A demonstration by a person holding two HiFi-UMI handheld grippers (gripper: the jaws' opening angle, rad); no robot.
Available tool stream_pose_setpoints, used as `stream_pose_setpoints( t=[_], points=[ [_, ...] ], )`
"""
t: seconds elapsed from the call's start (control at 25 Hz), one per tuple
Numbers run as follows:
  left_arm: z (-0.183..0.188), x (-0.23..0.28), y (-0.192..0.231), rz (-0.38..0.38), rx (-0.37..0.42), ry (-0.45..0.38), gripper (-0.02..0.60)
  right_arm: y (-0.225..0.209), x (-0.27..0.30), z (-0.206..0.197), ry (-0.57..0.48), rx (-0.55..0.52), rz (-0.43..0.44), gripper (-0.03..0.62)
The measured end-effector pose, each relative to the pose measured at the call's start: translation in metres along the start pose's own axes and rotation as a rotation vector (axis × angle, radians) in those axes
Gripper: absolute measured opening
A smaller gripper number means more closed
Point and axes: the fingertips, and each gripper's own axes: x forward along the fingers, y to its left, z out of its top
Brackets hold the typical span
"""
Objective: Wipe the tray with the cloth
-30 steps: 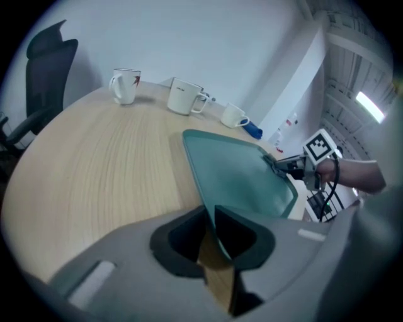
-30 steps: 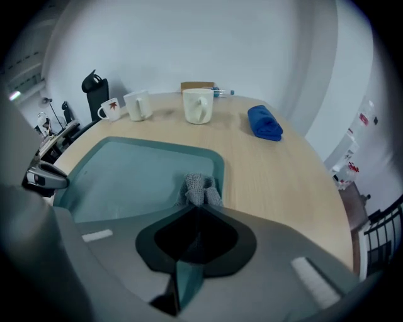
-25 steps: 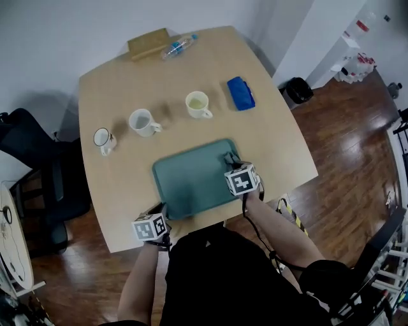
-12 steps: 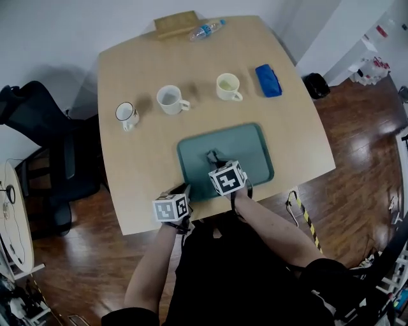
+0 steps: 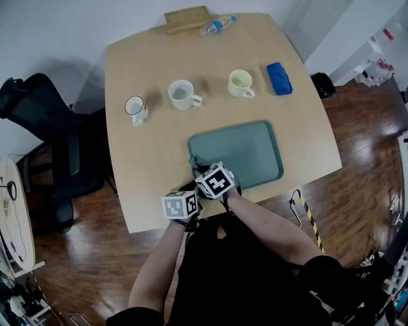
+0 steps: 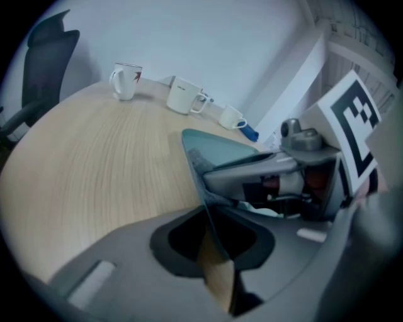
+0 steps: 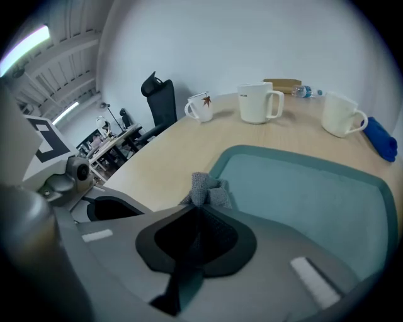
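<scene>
A teal tray [image 5: 245, 149] lies near the table's front edge. My left gripper [image 5: 191, 191] is at the tray's near left corner, and in the left gripper view its jaws [image 6: 208, 220] are shut on the thin rim of the tray [image 6: 217, 146]. My right gripper [image 5: 197, 168] is close beside it over the tray's left end, shut on a crumpled grey cloth [image 5: 194, 163]. In the right gripper view the cloth [image 7: 204, 188] bunches out of the jaws [image 7: 196, 210] onto the left corner of the tray [image 7: 302, 188].
Behind the tray stand three mugs: a dark-rimmed one [image 5: 135, 108], a white one [image 5: 182, 94] and a cream one [image 5: 241, 83]. A blue object [image 5: 278, 77] lies at the right. A bottle [image 5: 217, 26] and wooden block [image 5: 188, 19] sit at the far edge. A black chair [image 5: 44, 127] is on the left.
My right gripper has swept the cloth leftward across the tray, from its right near side to its left corner. The left gripper has stayed at the tray's near left corner.
</scene>
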Motion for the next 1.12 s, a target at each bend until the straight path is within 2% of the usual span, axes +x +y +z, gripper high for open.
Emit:
stream_pose_setpoints(
  t=[0.08,0.24,0.4,0.52,0.56,0.76,0.92,1.12],
  points=[
    [-0.001,0.0,0.001,-0.001,-0.002,-0.002,0.052,-0.006,-0.004,-0.003,0.007,0.005,-0.016,0.028],
    [-0.003,0.003,0.001,-0.016,-0.013,0.004,0.052,-0.038,-0.033,-0.009,0.008,0.005,-0.107,0.028],
    [-0.004,0.0,0.001,-0.003,-0.034,0.006,0.052,-0.101,-0.07,-0.053,0.029,0.093,-0.221,0.028],
    [0.001,-0.012,0.001,0.016,-0.046,-0.036,0.057,-0.151,-0.104,-0.085,0.028,0.154,-0.297,0.028],
    [0.002,-0.016,0.0,0.017,-0.045,-0.043,0.077,-0.166,-0.116,-0.096,0.034,0.172,-0.327,0.028],
    [-0.016,-0.016,-0.006,0.011,-0.031,0.022,0.092,-0.224,-0.156,-0.132,0.056,0.244,-0.457,0.028],
    [-0.026,-0.011,-0.008,0.011,-0.024,0.043,0.094,-0.234,-0.166,-0.138,0.034,0.266,-0.476,0.028],
    [-0.023,-0.013,-0.009,-0.008,-0.011,0.034,0.092,-0.218,-0.158,-0.128,0.011,0.261,-0.481,0.028]
  ],
)
